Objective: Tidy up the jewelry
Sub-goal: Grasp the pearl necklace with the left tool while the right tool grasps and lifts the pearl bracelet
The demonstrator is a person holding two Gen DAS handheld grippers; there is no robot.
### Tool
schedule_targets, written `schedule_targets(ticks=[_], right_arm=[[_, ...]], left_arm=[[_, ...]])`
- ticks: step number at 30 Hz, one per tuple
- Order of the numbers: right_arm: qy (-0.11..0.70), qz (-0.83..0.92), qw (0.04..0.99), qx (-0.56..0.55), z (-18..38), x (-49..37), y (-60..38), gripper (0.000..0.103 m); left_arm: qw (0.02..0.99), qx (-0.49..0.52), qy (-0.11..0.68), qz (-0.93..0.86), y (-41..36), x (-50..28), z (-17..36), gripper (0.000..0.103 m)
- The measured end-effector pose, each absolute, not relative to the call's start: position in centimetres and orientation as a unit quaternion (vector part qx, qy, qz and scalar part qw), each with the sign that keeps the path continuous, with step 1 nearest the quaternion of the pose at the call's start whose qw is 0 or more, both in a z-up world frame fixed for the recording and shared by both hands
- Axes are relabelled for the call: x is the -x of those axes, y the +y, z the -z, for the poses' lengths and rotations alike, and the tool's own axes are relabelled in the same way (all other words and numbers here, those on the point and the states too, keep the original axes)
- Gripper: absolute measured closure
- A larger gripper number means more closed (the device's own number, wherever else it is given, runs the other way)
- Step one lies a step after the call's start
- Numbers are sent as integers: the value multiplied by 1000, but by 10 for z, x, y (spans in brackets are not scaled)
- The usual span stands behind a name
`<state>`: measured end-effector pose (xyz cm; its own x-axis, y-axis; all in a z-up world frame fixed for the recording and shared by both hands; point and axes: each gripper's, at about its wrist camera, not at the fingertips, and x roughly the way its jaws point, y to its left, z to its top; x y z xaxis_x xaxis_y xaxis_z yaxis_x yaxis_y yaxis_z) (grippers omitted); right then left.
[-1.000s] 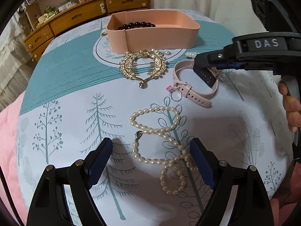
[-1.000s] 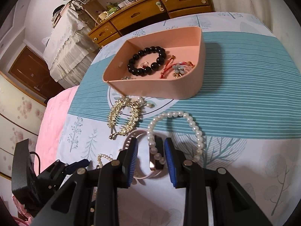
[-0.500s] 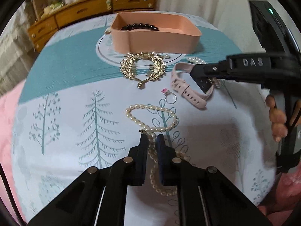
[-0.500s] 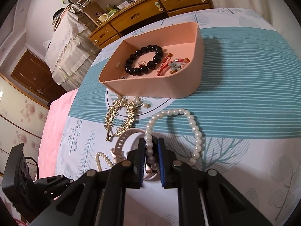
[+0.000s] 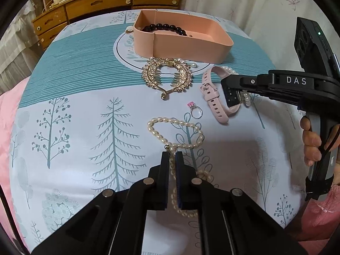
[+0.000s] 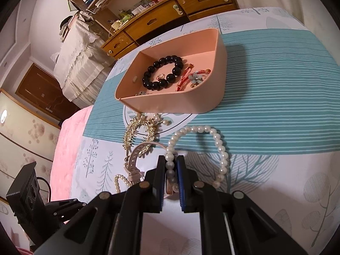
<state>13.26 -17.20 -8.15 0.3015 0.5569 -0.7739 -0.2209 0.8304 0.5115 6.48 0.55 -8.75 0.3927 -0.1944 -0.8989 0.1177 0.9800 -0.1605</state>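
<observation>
My left gripper [image 5: 172,157] is shut on a strand of the small-pearl necklace [image 5: 176,123], which lies looped on the tree-print cloth. My right gripper [image 6: 171,163] is shut on the round-pearl bracelet [image 6: 221,146]. The pink watch [image 5: 210,93] lies right under those pads, and I cannot tell whether its case is pinched too. In the left wrist view the right gripper [image 5: 230,94] comes in from the right over the watch. Beyond stands the pink box [image 6: 218,63], holding a black bead bracelet [image 6: 163,72] and a red cord bracelet [image 6: 195,77].
A gold leaf hair comb [image 5: 167,74] lies just in front of the box. A ring with a pink stone [image 5: 196,112] sits between the necklace and the watch. A wooden dresser [image 5: 106,2] stands behind the bed. A person's hand [image 5: 312,140] holds the right gripper's handle.
The left jaws went from wide open around the necklace to shut on a strand. The right jaws narrowed from partly open to shut on the pearl bracelet. Neither hand shifted much.
</observation>
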Motion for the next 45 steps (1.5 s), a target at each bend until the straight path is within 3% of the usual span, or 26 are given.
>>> schedule_targets(ticks=[13, 15, 16, 18, 20, 23, 24, 25, 26, 28, 34, 36, 45], right_arm=[[538, -251, 788, -165, 83, -132, -173, 92], [536, -252, 790, -158, 81, -131, -172, 94], [535, -255, 791, -154, 80, -130, -170, 95], [534, -257, 791, -155, 79, -130, -170, 95], [532, -258, 791, -158, 77, -130, -171, 95], [527, -257, 793, -163, 74, -130, -175, 95], [524, -256, 796, -164, 72, -131, -177, 95], [520, -254, 799, -162, 68, -130, -179, 95], [517, -254, 802, -161, 65, -129, -181, 95], [509, -256, 806, -163, 59, -128, -184, 95], [480, -262, 820, -169, 35, -125, -193, 95], [471, -264, 824, -172, 29, -124, -196, 95], [433, -279, 839, -173, -1, -113, -202, 95]], left_arm=[[829, 40, 549, 100, 5, -67, 93, 99], [826, 41, 553, 105, 4, -70, 94, 94], [822, 43, 558, 106, 3, -72, 95, 84], [819, 43, 562, 110, 0, -75, 95, 76], [817, 40, 563, 117, -4, -77, 95, 61], [818, 27, 562, 121, -12, -78, 97, 60], [819, 18, 560, 120, -14, -77, 97, 60], [821, 10, 559, 117, -16, -77, 98, 67], [824, -1, 555, 110, -18, -78, 99, 81], [831, -22, 548, 91, -20, -78, 100, 95], [829, -9, 551, 93, -14, -76, 100, 97], [830, -9, 549, 95, -12, -73, 96, 103], [833, -3, 543, 109, 0, -63, 74, 103]])
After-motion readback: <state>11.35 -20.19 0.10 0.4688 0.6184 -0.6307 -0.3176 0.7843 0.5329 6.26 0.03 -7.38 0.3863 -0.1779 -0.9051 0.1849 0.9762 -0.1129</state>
